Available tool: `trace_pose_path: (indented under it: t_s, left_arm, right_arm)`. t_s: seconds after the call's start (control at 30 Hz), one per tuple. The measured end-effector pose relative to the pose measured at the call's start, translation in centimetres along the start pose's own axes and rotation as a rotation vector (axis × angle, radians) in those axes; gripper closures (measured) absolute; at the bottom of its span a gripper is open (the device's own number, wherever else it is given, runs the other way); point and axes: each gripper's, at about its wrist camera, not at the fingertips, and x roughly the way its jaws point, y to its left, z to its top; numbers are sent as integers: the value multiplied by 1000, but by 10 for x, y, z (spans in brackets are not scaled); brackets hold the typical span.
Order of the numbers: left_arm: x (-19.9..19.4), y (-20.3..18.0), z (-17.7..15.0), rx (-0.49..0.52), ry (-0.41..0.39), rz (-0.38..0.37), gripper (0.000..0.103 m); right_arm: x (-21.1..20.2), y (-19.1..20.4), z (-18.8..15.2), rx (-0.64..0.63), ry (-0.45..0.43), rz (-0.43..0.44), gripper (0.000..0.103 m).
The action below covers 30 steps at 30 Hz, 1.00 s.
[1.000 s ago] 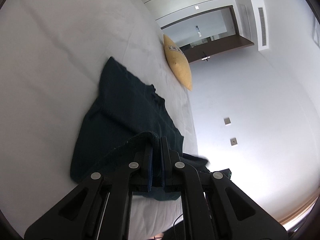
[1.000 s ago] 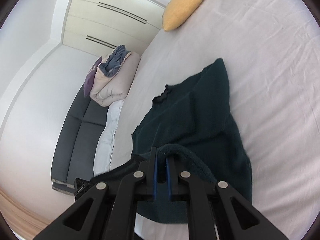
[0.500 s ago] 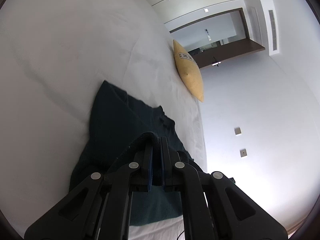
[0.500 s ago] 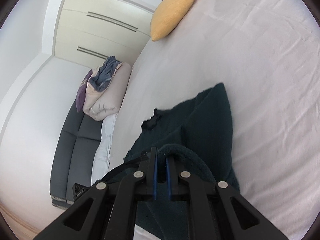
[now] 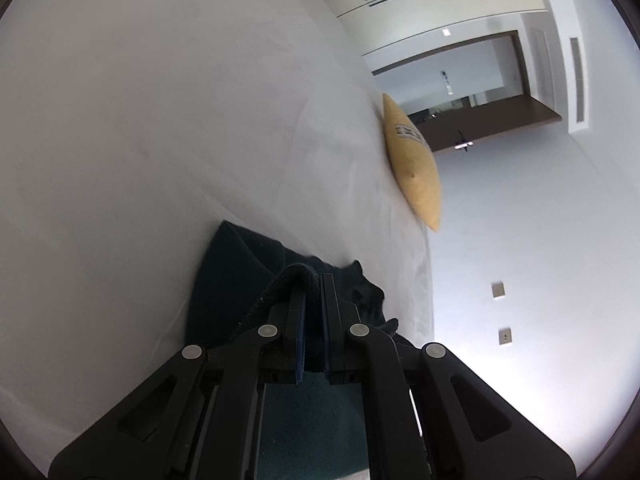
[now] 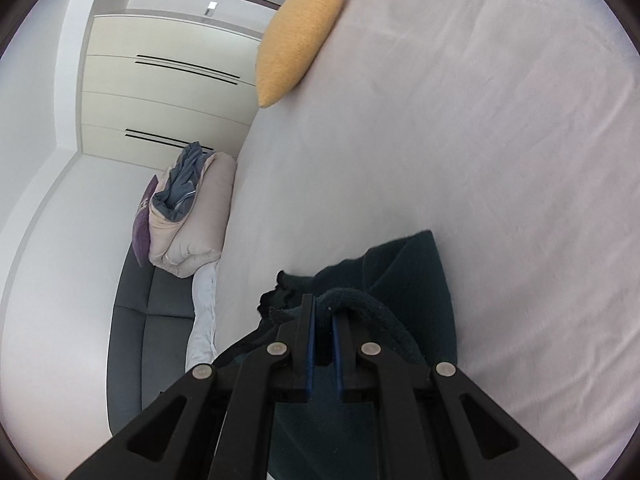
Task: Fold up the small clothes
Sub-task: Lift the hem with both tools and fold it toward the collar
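You hold a dark green knitted garment (image 5: 236, 276) on the white-sheeted bed (image 5: 140, 128), each hand-held gripper clamped on a thick rolled edge of it: the left hand-held gripper (image 5: 313, 280) has its jaws pinched nearly together on the hem fold, and the right hand-held gripper (image 6: 323, 304) grips the same kind of fold in its own view (image 6: 404, 280). Taking the edge at two points looks meant to keep it taut and level as it is carried over the part lying flat on the sheet, a fold in progress by this reading. The garment lies at the near end of the bed, its scalloped trim (image 6: 276, 292) close to the mattress side. Beyond it the sheet runs wide and bare toward a mustard-yellow square cushion (image 6: 298, 36) at the far edge, leaving ample room ahead. Off the bed's side sit a dark grey sofa (image 6: 132, 320) and a bundled beige quilt (image 6: 192, 224), well apart from the work.
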Motion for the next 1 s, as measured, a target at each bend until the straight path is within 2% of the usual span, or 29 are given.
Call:
trace_pose_path:
  t_s: [0.47,0.6,0.7,0.73,0.77,0.8,0.83,0.87,0.9,0.93,1.0]
  left_arm:
    - [50,13,14,-8,27,48,98]
    - [63,22,17,-35,36,61,98]
    - [81,33,22,-93,60,49,97]
    - [83,36,23,-108,63,42,96]
    - [84,39,24,-122,59,30,95]
    - [83,41,25,-135,47,7,90]
    - [80,43,27,-139,26,-5,76]
    - [73,45,30,-140,-15,-12,64]
    - [65,47,32,-149,-61,-21,34]
    - [51,51,34,-167,-129,-15,22]
    - [40,52,36,-165,-168,37,22]
  right_arm:
    - [5,-21,11,37,-10,-28,94]
    - [8,-28,11,62,-16,-42,94]
    - [9,-35,12,91,-31,-38,94]
    - [10,-38,12,110,-35,-32,92]
    - [10,-40,13,127,-39,-25,87]
    - [9,-41,14,136,-43,-15,79]
    - [8,-41,15,141,-47,3,74]
    - [7,-39,17,137,-52,15,63]
    - [3,-35,18,123,-73,16,54]
    - [-2,-31,19,107,-98,12,51]
    - [-11,-26,20,101,-145,-15,32]
